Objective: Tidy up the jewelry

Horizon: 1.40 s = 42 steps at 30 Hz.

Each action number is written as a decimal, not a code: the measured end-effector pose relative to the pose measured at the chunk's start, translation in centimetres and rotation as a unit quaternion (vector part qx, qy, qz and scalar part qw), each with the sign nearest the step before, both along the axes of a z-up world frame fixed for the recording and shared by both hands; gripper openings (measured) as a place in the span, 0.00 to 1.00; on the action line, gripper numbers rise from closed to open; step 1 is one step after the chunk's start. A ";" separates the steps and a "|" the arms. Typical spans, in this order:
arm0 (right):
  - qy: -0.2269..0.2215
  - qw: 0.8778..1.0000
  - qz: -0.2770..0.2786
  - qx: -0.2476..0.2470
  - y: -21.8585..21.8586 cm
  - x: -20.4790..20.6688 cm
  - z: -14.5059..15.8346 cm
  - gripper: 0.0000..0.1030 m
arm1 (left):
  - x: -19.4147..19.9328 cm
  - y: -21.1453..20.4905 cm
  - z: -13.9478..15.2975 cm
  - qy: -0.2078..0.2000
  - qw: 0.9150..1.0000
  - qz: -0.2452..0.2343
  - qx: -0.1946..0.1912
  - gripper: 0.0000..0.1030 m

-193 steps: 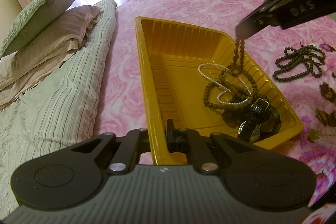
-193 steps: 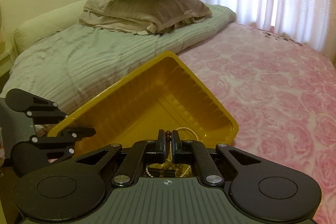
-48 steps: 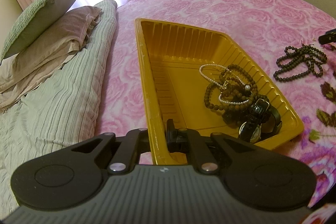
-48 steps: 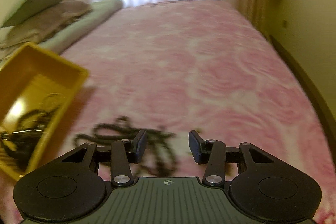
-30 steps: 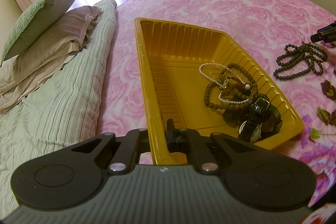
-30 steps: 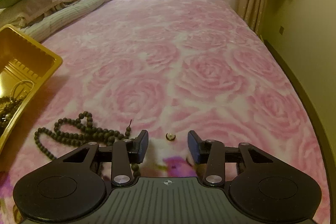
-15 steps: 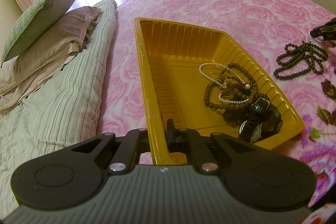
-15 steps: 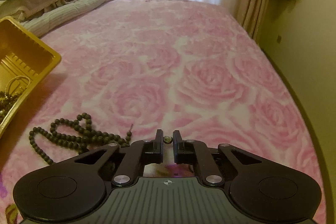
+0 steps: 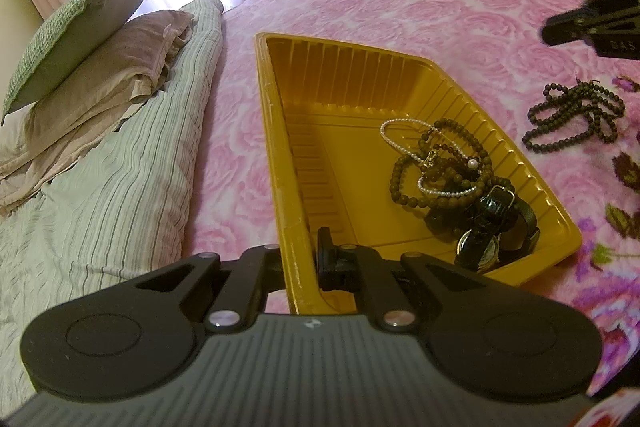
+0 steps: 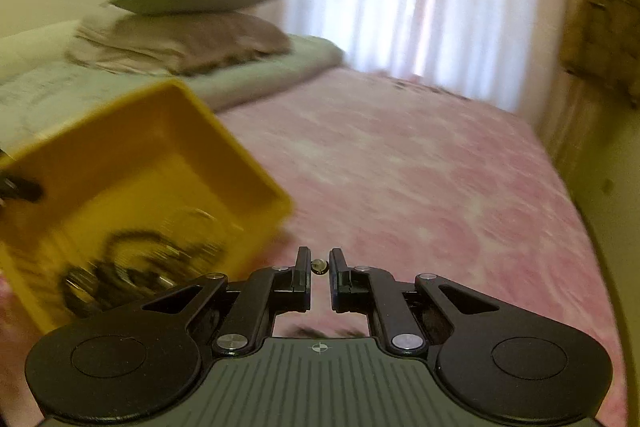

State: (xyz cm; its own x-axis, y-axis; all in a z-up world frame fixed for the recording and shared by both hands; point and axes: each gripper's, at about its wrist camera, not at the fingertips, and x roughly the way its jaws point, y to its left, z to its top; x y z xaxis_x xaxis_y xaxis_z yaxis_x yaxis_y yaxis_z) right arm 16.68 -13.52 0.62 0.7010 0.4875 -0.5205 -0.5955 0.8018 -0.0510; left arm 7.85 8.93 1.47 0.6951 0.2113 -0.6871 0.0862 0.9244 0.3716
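Pillows [image 9: 92, 43] sit far left on the bed [image 9: 440, 11], on a striped blanket [image 9: 100, 187]. Next comes the yellow tray [image 9: 276, 147]. The left claw [image 9: 298, 259] is clenched on the tray's near rim and holds it steady. Inside the tray lie a white pearl string [image 9: 404, 125], a brown bead necklace [image 9: 404, 187] and a black watch [image 9: 480, 247], so those look put away. To the right, a dark bead necklace [image 9: 576, 119] lies on the pink cover, outside the tray. It has yet to go in. The right claw [image 10: 319, 265] is above the bed near the tray's corner. Its jaws have just been closing, and now they grasp a tiny round bead [image 10: 319, 265] between the tips. I think the bead goes into the tray next, then the dark necklace.
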 end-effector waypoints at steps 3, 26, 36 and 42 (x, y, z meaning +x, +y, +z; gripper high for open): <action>0.006 1.000 0.025 0.013 2.3 -0.2 0.5 0.09 | 0.0 0.1 0.0 0.000 1.000 0.000 -0.002 0.05; 0.034 0.997 0.068 0.010 7.9 0.5 0.1 0.09 | 0.0 0.0 0.0 0.000 1.000 0.001 -0.004 0.05; 0.049 0.997 0.014 0.059 4.6 0.7 0.8 0.56 | 0.0 -0.1 0.0 0.000 1.000 0.002 -0.004 0.05; 0.078 0.992 -0.052 0.082 -0.8 0.4 -0.3 0.56 | -0.1 -0.2 0.0 -0.001 1.000 0.002 -0.004 0.05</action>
